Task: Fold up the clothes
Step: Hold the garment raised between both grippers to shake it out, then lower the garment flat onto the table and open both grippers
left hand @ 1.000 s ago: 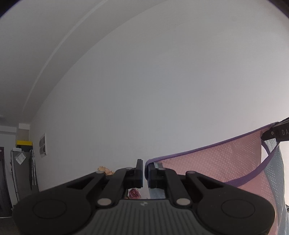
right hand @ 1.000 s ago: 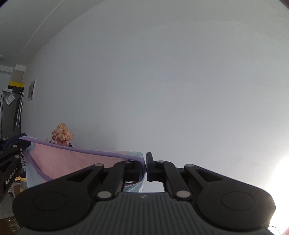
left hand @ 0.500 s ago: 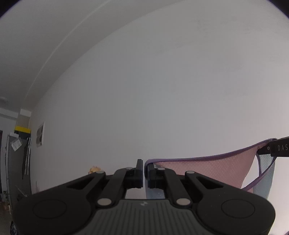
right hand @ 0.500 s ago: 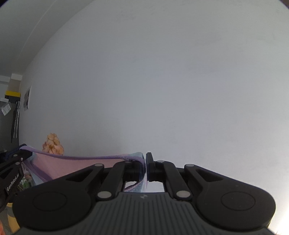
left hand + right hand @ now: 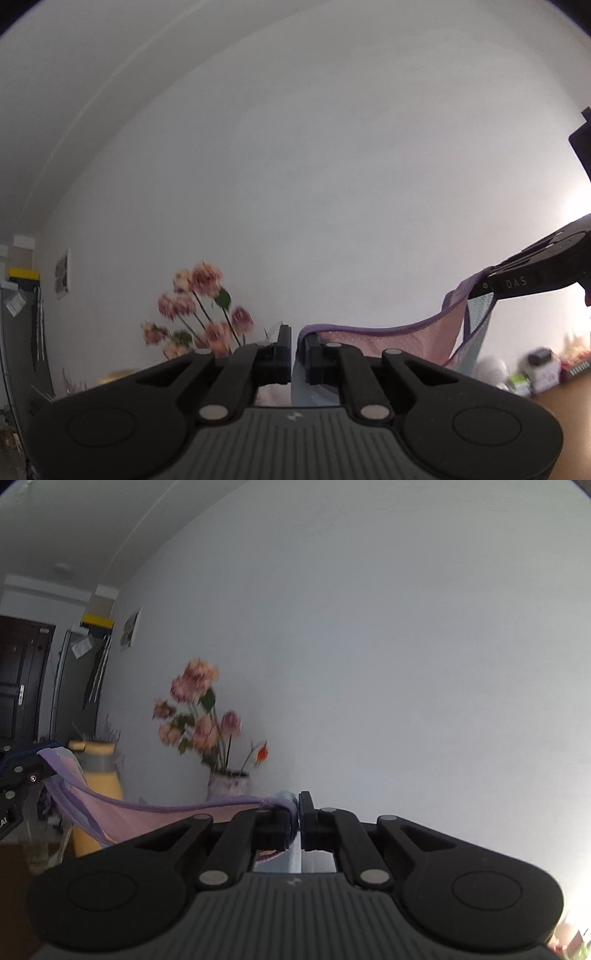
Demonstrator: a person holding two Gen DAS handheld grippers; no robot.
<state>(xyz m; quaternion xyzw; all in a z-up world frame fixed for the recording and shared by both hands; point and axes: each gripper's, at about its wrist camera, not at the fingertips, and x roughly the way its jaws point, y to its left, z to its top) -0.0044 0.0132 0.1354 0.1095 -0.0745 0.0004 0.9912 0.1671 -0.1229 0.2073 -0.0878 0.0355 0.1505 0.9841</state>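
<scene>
The left gripper (image 5: 296,345) has its matte black fingers drawn close together, pinching a corner of the garment (image 5: 391,341) where the purple binding folds over the right finger's tip. The right gripper (image 5: 298,812) is clamped just as narrowly on the opposite corner, the lilac edge bunched against its left finger.

Between the two grips the garment hangs in the air as a shallow sagging sling. Its fabric is thin and soft: a pink panel sprinkled with tiny white dots, trimmed with a smooth purple band, and backed by a pale blue-grey layer with the same fine dotting. In the left wrist view the cloth rises to the right, where the right gripper's dark finger, printed with pale letters, nips the purple trim. In the right wrist view the cloth climbs to the left edge, where the left gripper's black finger holds it.

Behind, a plain white wall (image 5: 406,646) curves across both views. A bunch of blurred pink flowers (image 5: 197,709) on thin dark stems stands in a pale patterned vase (image 5: 227,784). A yellow boxy object (image 5: 98,794) sits left of the vase. In the left wrist view, small blurred containers (image 5: 532,369) crowd a brown surface at the lower right.
</scene>
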